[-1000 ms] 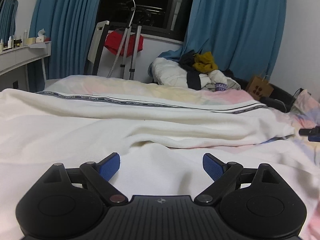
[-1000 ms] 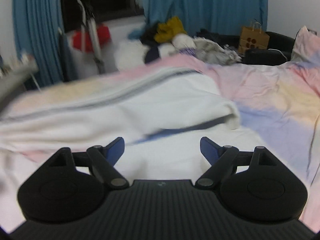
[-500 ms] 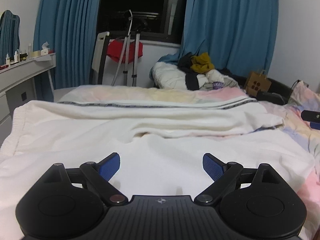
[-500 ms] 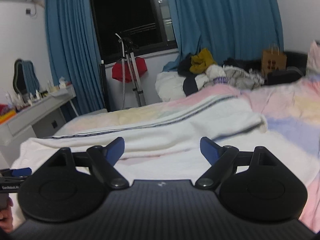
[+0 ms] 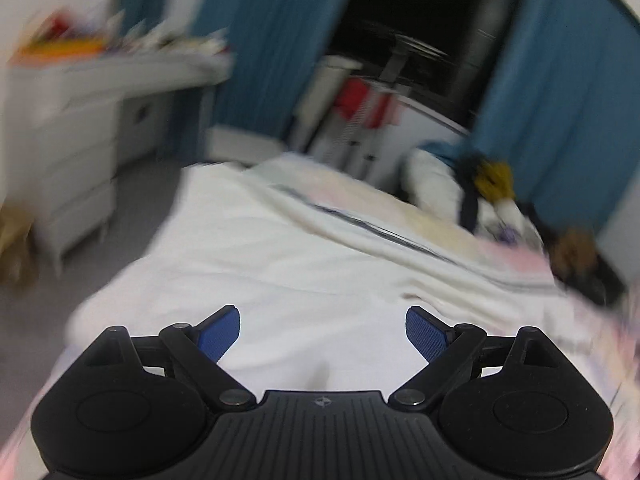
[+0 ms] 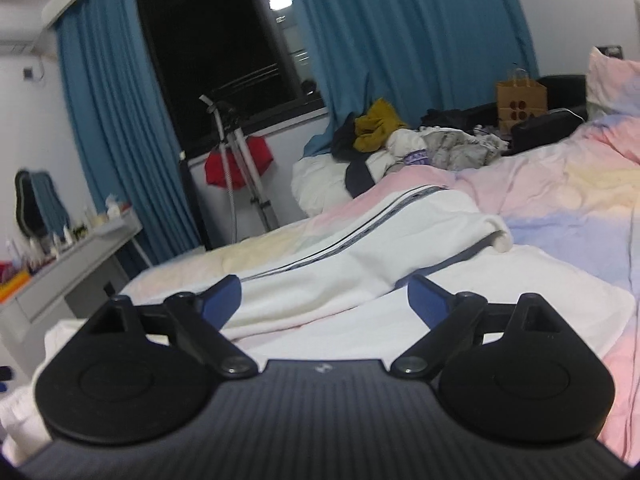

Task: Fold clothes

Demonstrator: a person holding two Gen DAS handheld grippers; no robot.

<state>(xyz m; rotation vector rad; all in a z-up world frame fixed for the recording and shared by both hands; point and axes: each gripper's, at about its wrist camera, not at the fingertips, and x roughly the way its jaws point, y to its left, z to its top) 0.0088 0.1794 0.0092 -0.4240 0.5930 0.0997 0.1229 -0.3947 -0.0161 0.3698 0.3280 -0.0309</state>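
A white garment (image 5: 288,264) with a dark patterned stripe lies spread on the bed; it also shows in the right wrist view (image 6: 360,264), folded over on itself. My left gripper (image 5: 322,330) is open and empty, held above the garment's near left part. My right gripper (image 6: 326,298) is open and empty, held above the garment's near edge. The left wrist view is blurred by motion.
The bed has a pastel pink and yellow cover (image 6: 560,184). A pile of clothes (image 6: 384,136) sits at the bed's far side under blue curtains (image 6: 400,40). A white dresser (image 5: 72,152) stands left of the bed. A tripod (image 6: 236,168) stands by the window.
My left gripper has swung left and up, now looking over the bed's left edge and the dresser. My right gripper has tilted and moved slightly. Both stay open.
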